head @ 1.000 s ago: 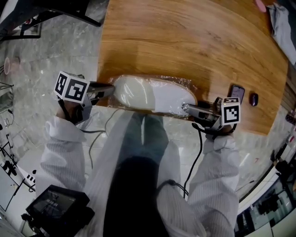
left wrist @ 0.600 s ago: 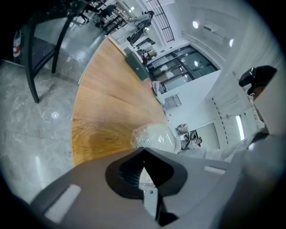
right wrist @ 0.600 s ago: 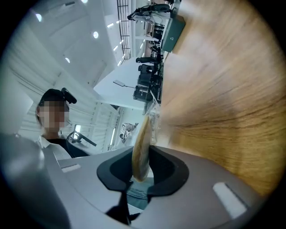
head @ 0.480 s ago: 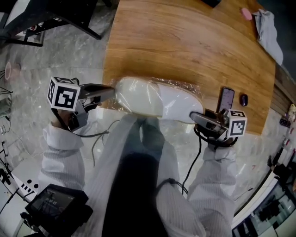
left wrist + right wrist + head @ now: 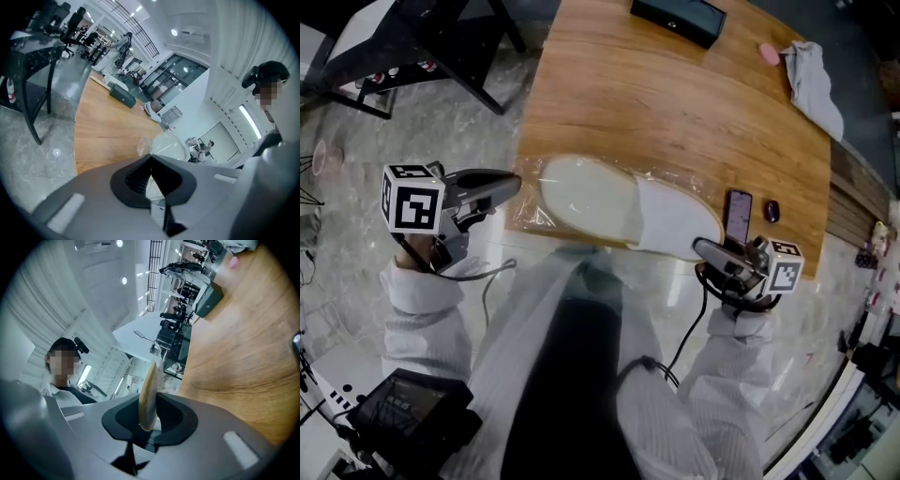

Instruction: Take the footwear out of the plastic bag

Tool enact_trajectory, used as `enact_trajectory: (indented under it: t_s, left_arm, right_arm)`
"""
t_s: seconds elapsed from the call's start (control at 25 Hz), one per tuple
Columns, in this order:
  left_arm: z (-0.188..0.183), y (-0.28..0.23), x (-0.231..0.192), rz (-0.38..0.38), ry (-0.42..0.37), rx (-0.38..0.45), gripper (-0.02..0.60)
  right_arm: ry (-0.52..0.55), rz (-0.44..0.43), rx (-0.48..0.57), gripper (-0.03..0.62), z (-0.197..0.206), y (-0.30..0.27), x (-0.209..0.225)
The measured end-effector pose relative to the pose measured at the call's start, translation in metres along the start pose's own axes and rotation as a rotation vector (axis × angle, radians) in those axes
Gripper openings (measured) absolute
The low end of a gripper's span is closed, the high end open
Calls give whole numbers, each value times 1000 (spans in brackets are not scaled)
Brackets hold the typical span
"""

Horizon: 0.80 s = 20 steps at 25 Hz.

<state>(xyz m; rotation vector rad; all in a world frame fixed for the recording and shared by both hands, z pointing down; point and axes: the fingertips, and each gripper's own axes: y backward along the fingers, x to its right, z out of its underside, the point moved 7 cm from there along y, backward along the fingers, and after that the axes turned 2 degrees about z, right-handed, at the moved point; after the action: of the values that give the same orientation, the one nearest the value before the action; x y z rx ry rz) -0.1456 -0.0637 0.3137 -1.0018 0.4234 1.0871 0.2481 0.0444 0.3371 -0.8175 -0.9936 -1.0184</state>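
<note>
A white shoe (image 5: 609,202) lies inside a clear plastic bag (image 5: 530,217) at the near edge of the wooden table (image 5: 675,112). My left gripper (image 5: 514,183) is at the bag's left end, shut on a pinch of the plastic film. In the left gripper view, the bagged shoe (image 5: 168,146) bulges just beyond the closed jaws of the left gripper (image 5: 150,161). My right gripper (image 5: 701,248) is at the shoe's right end. In the right gripper view, the shoe's thin edge (image 5: 149,394) stands upright between the jaws of the right gripper (image 5: 147,420), which grip it.
A phone (image 5: 738,217) and a small dark object (image 5: 772,211) lie just right of the shoe. At the table's far side are a black box (image 5: 678,19), a pink item (image 5: 769,53) and a grey cloth (image 5: 814,80). Black furniture legs (image 5: 422,47) stand on the floor to the left.
My left gripper has pulled back to the left with the bag's edge, stretching the film off the shoe. The right gripper's jaws have narrowed on the shoe's end.
</note>
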Motion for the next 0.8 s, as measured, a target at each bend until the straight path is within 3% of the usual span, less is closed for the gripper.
enact_trajectory:
  t_s: [0.8]
  left_arm:
    - [-9,6,15,33,-67,2,2]
  right_arm:
    - [13,-27,46,100,5,17,-10]
